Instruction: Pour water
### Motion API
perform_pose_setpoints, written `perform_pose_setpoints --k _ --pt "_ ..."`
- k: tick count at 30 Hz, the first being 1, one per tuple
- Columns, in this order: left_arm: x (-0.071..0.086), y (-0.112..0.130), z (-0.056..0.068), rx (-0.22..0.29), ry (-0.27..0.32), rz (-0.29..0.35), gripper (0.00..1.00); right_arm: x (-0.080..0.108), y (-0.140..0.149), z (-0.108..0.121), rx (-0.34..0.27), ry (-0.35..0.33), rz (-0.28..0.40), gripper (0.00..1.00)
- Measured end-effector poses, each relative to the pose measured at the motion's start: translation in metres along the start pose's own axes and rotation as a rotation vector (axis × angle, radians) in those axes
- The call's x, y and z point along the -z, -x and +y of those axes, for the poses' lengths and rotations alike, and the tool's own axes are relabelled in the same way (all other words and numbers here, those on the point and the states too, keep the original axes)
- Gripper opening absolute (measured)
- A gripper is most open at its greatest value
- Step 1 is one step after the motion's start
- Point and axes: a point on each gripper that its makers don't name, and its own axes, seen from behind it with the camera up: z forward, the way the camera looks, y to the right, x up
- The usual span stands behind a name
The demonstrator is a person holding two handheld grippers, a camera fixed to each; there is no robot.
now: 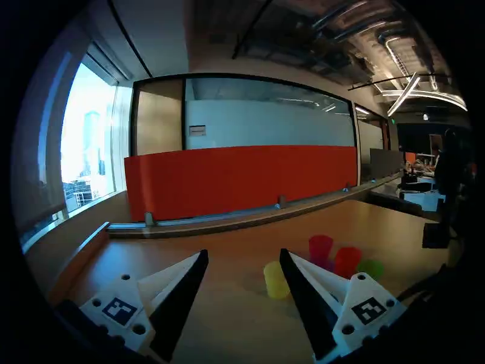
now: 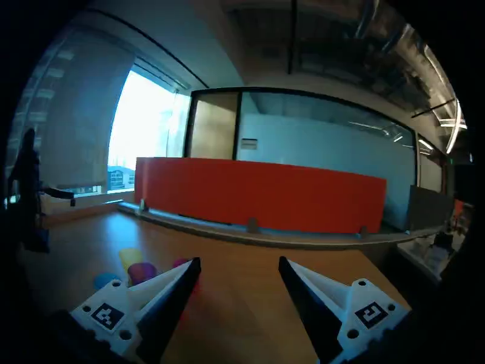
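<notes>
With left gripper and right gripper both spread and empty, the left should settle squarely around the yellow cup, clear of the pink cup.

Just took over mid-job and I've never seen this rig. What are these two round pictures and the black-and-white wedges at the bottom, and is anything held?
There is no robot arm: a person carries a two-finger gripper in each hand, and each has a camera looking along its fingers. Those fingers are the wedges. The left gripper and right gripper are both open and hold nothing. On the wooden table stand small plastic cups: yellow cup, pink cup, red cup, green cup. Behind them is an orange-red divider screen.
</notes>
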Motion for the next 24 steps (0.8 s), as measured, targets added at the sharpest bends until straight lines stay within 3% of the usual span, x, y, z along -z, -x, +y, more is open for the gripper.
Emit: perform_pose_setpoints --k 11,24 --pt "-0.005 0.009 0.023 -0.053 0.133 -0.066 0.87 0.001 0.007 -0.036 0.02 -0.19 -0.074 1.0" --pt "-0.005 0.023 0.043 -0.124 0.235 -0.116 0.87 0.005 0.02 -0.053 0.086 -0.29 -0.136 1.0"
